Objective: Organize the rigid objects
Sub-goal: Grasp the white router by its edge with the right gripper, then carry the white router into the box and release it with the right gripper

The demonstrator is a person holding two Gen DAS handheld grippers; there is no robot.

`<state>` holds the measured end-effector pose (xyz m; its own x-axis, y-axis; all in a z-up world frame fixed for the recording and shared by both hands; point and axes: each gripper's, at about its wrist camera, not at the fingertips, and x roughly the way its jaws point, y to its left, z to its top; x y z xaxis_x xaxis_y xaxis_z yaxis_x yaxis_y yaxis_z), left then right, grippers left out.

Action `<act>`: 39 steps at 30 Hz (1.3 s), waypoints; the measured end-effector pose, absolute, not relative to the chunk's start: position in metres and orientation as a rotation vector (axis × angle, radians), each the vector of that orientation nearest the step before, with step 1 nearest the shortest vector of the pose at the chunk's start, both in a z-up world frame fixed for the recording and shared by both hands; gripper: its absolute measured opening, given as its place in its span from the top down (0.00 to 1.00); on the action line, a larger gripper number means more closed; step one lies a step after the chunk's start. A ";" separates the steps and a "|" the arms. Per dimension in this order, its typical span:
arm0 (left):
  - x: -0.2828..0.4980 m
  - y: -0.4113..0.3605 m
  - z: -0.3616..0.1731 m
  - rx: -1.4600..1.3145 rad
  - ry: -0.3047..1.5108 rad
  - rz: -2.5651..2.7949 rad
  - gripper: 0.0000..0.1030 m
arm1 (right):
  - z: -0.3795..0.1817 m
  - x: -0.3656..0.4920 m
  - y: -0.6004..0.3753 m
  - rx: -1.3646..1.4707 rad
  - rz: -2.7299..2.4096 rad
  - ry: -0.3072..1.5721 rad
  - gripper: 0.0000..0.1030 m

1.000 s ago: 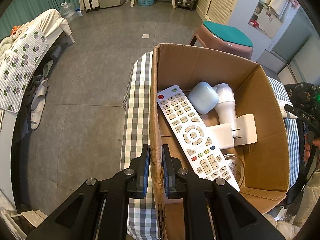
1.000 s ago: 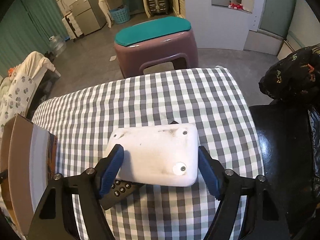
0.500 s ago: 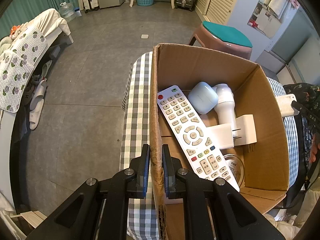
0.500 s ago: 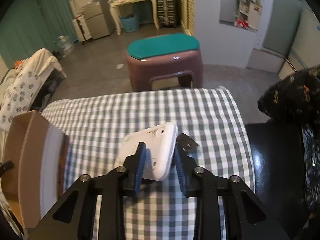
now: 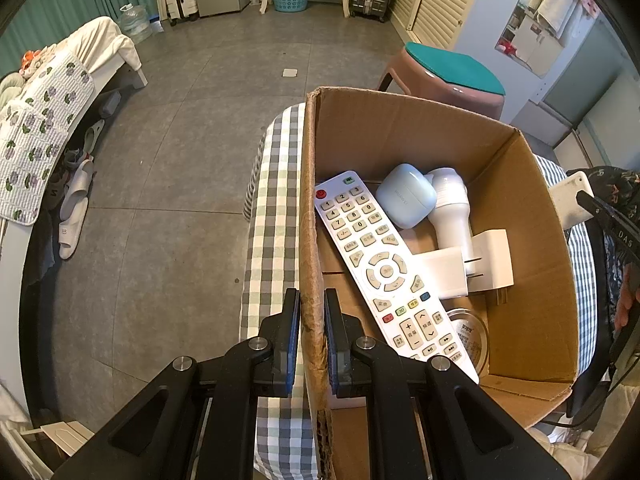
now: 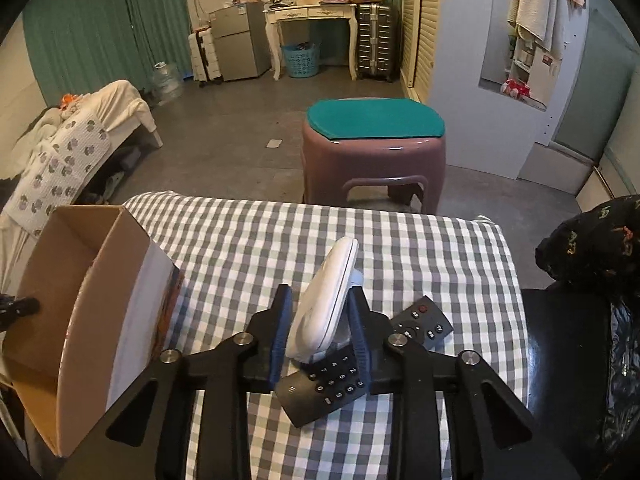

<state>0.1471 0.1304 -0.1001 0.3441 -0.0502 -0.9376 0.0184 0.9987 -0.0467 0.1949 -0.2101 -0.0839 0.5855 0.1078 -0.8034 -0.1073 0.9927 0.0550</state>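
Right hand-held gripper clamped on white device (edge-up); left hand-held gripper pinching cardboard box wall.

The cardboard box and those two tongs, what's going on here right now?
Someone is tidying small things into the cardboard box on the checked table. The left tongs are clamped on the box's wall, steadying it. The right tongs grip a white gadget on edge, lifted above a black remote that lies on the table. The box already holds a white remote, a blue case, chargers and a tin.
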 end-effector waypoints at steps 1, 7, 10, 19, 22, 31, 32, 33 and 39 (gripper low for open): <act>0.147 0.130 -0.100 -0.030 1.218 -0.044 0.90 | -0.086 0.195 -0.211 -0.002 0.126 0.938 0.59; 0.148 0.132 -0.101 -0.033 1.219 -0.047 0.89 | -0.083 0.195 -0.213 -0.007 0.119 0.936 0.84; 0.148 0.132 -0.101 -0.034 1.219 -0.047 0.90 | -0.083 0.193 -0.214 -0.014 0.118 0.933 0.85; 0.148 0.131 -0.101 -0.038 1.220 -0.050 0.89 | -0.068 0.180 -0.212 -0.036 0.116 0.890 0.86; 0.148 0.131 -0.101 -0.039 1.220 -0.051 0.89 | -0.055 0.174 -0.208 -0.063 0.120 0.864 0.86; 0.149 0.131 -0.102 -0.037 1.219 -0.057 0.89 | 0.004 0.149 -0.173 -0.169 0.205 0.760 0.87; 0.149 0.131 -0.102 -0.036 1.218 -0.058 0.89 | 0.012 0.145 -0.165 -0.186 0.223 0.741 0.87; 0.149 0.131 -0.102 -0.036 1.218 -0.059 0.89 | 0.018 0.142 -0.159 -0.203 0.237 0.731 0.87; 0.149 0.131 -0.101 -0.034 1.217 -0.063 0.89 | 0.054 0.119 -0.106 -0.270 0.365 0.644 0.87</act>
